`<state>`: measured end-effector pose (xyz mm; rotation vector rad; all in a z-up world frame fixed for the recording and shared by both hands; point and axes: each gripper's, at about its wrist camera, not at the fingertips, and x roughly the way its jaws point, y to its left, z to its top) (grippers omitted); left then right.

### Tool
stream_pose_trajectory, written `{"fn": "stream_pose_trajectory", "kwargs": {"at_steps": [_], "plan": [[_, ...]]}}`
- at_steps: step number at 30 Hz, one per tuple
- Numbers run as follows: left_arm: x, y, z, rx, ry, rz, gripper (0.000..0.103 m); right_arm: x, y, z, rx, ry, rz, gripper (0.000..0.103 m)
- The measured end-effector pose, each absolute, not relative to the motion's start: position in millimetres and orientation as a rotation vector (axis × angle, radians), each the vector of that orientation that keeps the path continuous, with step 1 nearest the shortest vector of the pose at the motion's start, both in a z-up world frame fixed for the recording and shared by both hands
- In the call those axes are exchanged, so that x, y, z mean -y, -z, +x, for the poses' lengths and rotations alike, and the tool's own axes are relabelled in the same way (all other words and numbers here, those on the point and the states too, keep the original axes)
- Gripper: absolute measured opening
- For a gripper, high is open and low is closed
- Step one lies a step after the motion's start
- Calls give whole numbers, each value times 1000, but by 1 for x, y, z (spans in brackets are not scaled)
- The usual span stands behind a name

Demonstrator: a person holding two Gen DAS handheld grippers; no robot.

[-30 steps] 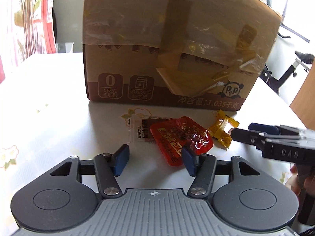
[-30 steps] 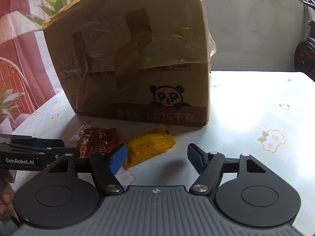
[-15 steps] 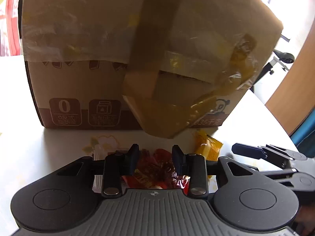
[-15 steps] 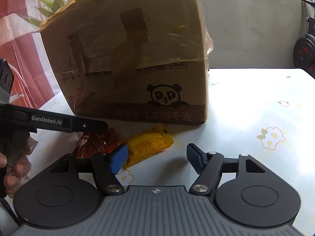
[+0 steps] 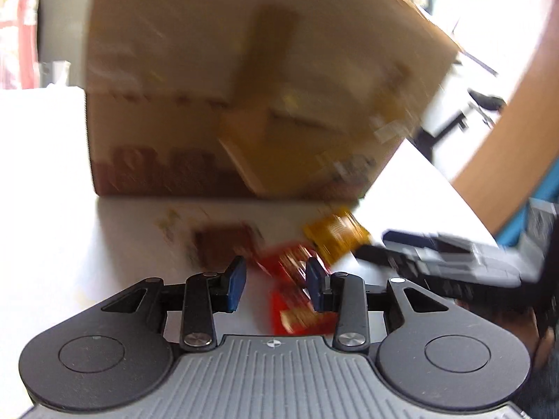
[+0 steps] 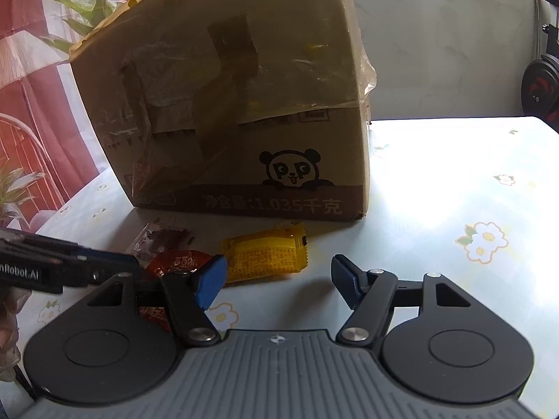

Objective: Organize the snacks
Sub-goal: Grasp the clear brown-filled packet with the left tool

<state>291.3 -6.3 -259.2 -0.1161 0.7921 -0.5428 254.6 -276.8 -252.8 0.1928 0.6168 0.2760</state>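
In the blurred left wrist view, my left gripper [image 5: 276, 284] is shut on a red snack packet [image 5: 293, 300], which sits crumpled between the blue pads. A yellow snack packet [image 5: 335, 237] and a clear packet with a brown snack [image 5: 223, 244] lie on the table before the cardboard box [image 5: 244, 87]. In the right wrist view, the red packet [image 6: 174, 265] sits at the tip of the left gripper's fingers [image 6: 104, 262]. My right gripper [image 6: 279, 282] is open with nothing between its fingers, just short of the yellow packet [image 6: 265, 258]. The brown packet [image 6: 164, 241] lies left of it.
The tall taped box [image 6: 227, 104] with a panda print fills the middle of the flowered table [image 6: 454, 174]. The right gripper [image 5: 380, 246] reaches in from the right in the left wrist view. Exercise gear [image 6: 541, 83] stands beyond the table's right edge, and plants [image 6: 87, 0] stand at the left.
My left gripper moved in over the red packet, closed on it and drew back, pulling it off the brown packet. The right gripper stayed put and open.
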Motion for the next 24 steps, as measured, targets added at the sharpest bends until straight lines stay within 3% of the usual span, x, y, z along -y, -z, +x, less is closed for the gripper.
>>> {"fn": "stream_pose_trajectory", "kwargs": {"at_steps": [9, 24], "plan": [[8, 262, 339, -770, 475, -118, 39, 278, 253, 258, -630, -283, 192, 69], [-24, 272, 329, -820, 567, -133, 40, 283, 255, 262, -632, -288, 211, 69]]}}
